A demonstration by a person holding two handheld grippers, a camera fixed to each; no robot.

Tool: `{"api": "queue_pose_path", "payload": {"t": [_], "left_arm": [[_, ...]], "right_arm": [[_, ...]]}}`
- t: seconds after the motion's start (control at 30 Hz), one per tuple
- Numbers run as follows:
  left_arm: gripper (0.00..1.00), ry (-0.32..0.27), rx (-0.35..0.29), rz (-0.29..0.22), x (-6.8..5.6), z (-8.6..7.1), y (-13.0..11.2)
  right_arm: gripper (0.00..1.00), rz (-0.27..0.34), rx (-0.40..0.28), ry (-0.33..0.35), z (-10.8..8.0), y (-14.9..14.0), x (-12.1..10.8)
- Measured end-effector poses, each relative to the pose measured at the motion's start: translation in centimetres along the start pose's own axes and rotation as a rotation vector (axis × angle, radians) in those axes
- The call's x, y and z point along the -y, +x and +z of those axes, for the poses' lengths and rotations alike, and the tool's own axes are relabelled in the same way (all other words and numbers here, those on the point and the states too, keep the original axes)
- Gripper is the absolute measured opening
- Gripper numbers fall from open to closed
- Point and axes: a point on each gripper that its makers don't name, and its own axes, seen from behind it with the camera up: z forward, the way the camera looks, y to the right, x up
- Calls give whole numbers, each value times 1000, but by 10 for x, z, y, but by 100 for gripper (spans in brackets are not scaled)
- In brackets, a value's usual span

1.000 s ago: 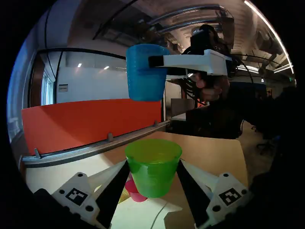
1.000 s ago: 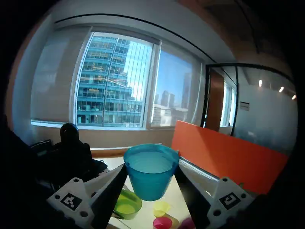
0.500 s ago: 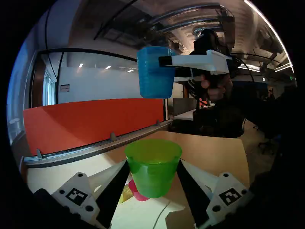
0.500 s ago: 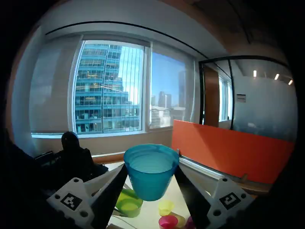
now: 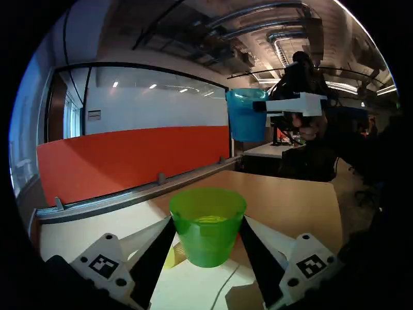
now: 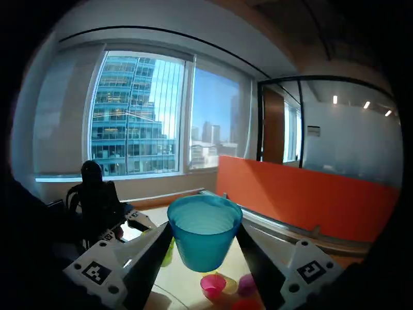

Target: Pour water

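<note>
A translucent green cup [image 5: 207,235] stands upright between the fingers of my left gripper [image 5: 207,222], which is shut on it low in the left gripper view. Farther off at the upper right, a hand [image 5: 311,123] holds my right gripper [image 5: 258,106], shut on an upright blue cup [image 5: 245,122] above the wooden table [image 5: 289,194]. In the right gripper view the blue cup [image 6: 205,240] sits between the fingers of my right gripper [image 6: 205,227]. The left gripper [image 6: 140,222] and a sliver of the green cup [image 6: 168,251] lie to its left.
An orange partition [image 5: 129,155] on a metal rail runs along the table's far side. Small pink [image 6: 212,285], purple [image 6: 248,284] and yellow [image 6: 228,282] cups stand on the table below the blue cup. A yellow object [image 5: 178,255] lies behind the green cup. Large windows [image 6: 139,124] fill the far wall.
In the left gripper view the right gripper and blue cup have drifted right, lower and farther away. The small cups have shifted in the right gripper view. Both cups stay gripped and upright.
</note>
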Motion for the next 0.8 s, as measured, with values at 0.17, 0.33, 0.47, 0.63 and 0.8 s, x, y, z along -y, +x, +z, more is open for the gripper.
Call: {"api": "queue_pose_path", "payload": {"t": [0.17, 0.33, 0.47, 0.63, 0.8], "left_arm": [[82, 13, 13, 2, 5, -5, -4], [82, 24, 17, -2, 8, -11, -3], [82, 27, 22, -7, 9, -12, -4], [82, 24, 34, 0, 6, -12, -7], [82, 17, 56, 8, 3, -11, -13]], "right_arm": [[88, -16, 11, -44, -19, -15, -14], [88, -24, 18, -77, -36, -26, -25], [88, -26, 21, -97, -44, -33, -31], [89, -21, 19, -92, -48, -44, -30], [89, -23, 29, -86, -50, -55, -30]]}}
